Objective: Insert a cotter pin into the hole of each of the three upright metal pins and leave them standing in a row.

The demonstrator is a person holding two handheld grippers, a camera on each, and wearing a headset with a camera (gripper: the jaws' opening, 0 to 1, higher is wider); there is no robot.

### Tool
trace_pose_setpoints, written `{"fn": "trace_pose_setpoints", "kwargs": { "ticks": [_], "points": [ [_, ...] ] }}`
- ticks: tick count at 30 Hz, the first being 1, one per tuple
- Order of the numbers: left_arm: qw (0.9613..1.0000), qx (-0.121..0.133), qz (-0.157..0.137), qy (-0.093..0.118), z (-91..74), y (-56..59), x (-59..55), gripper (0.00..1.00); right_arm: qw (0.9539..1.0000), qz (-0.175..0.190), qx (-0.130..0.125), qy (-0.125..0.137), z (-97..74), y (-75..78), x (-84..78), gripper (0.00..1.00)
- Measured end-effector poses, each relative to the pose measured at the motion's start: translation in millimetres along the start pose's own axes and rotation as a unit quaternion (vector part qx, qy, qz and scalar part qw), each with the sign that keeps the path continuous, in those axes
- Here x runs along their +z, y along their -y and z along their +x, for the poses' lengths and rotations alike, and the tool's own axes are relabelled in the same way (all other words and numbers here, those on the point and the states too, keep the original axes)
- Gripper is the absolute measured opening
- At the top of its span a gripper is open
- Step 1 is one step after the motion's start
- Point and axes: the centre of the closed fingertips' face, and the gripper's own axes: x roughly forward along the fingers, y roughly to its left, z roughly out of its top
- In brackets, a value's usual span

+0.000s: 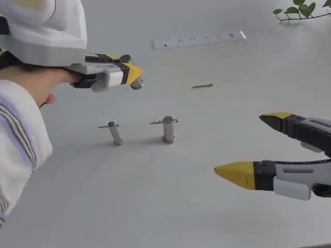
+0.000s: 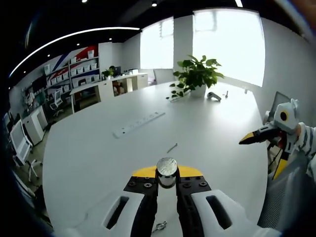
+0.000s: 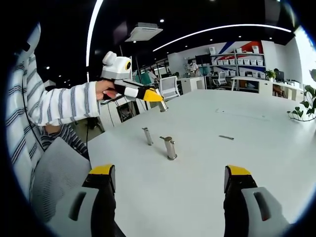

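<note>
A broad white surface (image 1: 155,201) takes up most of the head view. In the left gripper view it stretches back into an open-plan office, with bright windows (image 2: 227,44) at the upper right, shelving (image 2: 74,69) at the left and a potted plant (image 2: 196,76) near the far edge. A white power strip (image 1: 199,39) lies along the top centre of the head view, and a loose cotter pin (image 1: 202,86) lies flat just below it. In mid-frame the left metal pin (image 1: 115,133) leans and the right metal pin (image 1: 168,129) stands straight. Both have fitted cotter pins (image 1: 163,122) across their tops. At the upper left, the left gripper (image 1: 133,76) has its jaws clamped on the third metal pin (image 1: 137,83), held clear of the surface. At the lower right, the right gripper (image 1: 239,143) has its jaws spread wide and holds nothing. A striped sleeve (image 1: 15,144) covers the left edge of the frame.
</note>
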Motion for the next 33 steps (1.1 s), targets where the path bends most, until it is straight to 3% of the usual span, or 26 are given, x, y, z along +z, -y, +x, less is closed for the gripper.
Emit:
{"fn": "trace_pose_setpoints", "kwargs": {
  "ticks": [3,6,11,15,19,21,25,33],
  "points": [
    [0.9998,-0.021,-0.003,-0.001,0.1,7.0,-2.6,0.09,1.0000,-0.001,0.002,-0.001,0.6,-0.8,-0.3,0.90],
    [0.9985,-0.053,0.011,0.001,-3.0,21.1,-3.6,0.09,1.0000,-0.002,0.003,-0.003,1.2,-0.9,-0.1,0.90],
    [0.9938,-0.095,0.057,0.001,-7.2,42.2,-6.2,0.09,1.0000,-0.002,0.003,-0.004,1.4,-0.7,-0.5,0.90],
    [0.9906,-0.115,0.073,-0.001,-8.8,55.7,-11.6,0.09,1.0000,-0.001,0.003,-0.005,1.2,-0.6,-0.9,0.90],
    [0.9880,-0.138,0.070,-0.005,-8.4,68.0,-18.3,0.09,1.0000,-0.002,0.003,-0.008,1.2,-0.5,-2.0,0.90],
    [0.9848,-0.154,0.080,-0.009,-6.9,78.5,-23.7,0.09,0.9999,0.000,0.005,-0.010,1.3,-1.0,-2.4,0.90],
    [0.9819,-0.168,0.086,-0.013,-2.5,90.5,-30.5,0.09,0.9999,-0.002,0.006,-0.012,1.4,-1.2,-2.8,0.90],
    [0.9749,-0.189,0.109,-0.044,9.2,108.4,-56.7,0.09,0.9999,-0.002,0.003,-0.016,0.8,0.3,-4.4,0.90]
  ]
}}
